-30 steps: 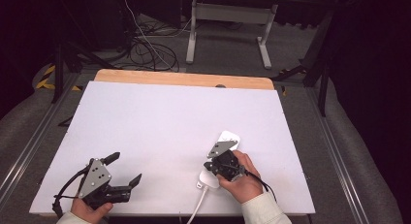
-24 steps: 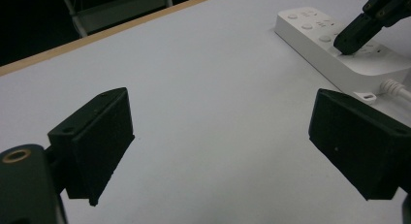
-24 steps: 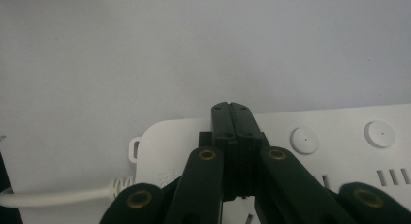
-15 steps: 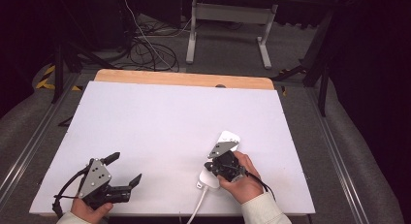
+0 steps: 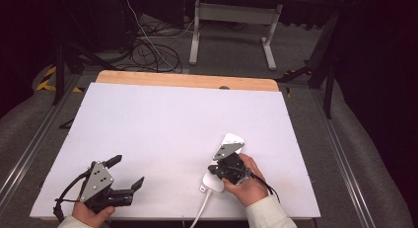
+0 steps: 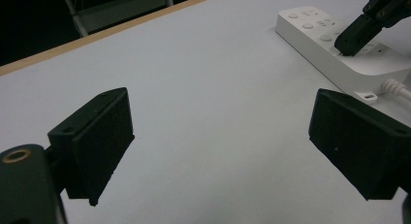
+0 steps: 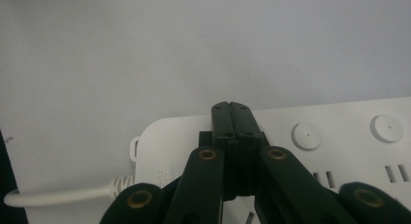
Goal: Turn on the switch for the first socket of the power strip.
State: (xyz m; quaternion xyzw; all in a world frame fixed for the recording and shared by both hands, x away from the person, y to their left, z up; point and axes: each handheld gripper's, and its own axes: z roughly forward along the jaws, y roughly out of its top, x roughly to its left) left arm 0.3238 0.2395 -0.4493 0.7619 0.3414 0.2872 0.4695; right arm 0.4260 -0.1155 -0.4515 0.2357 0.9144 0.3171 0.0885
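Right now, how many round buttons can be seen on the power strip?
4 at least. On the power strip, the left gripper view shows four round buttons: three in a row along its near side, one at the far end. The right gripper may hide more.

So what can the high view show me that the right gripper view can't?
High view alone: the whole white table, the left gripper with its jaws apart over bare surface, both hands, and the floor and cables beyond. Right gripper view alone: the power strip's round buttons close up. Both: the right gripper, jaws shut, tips down on the strip, and its white cord.
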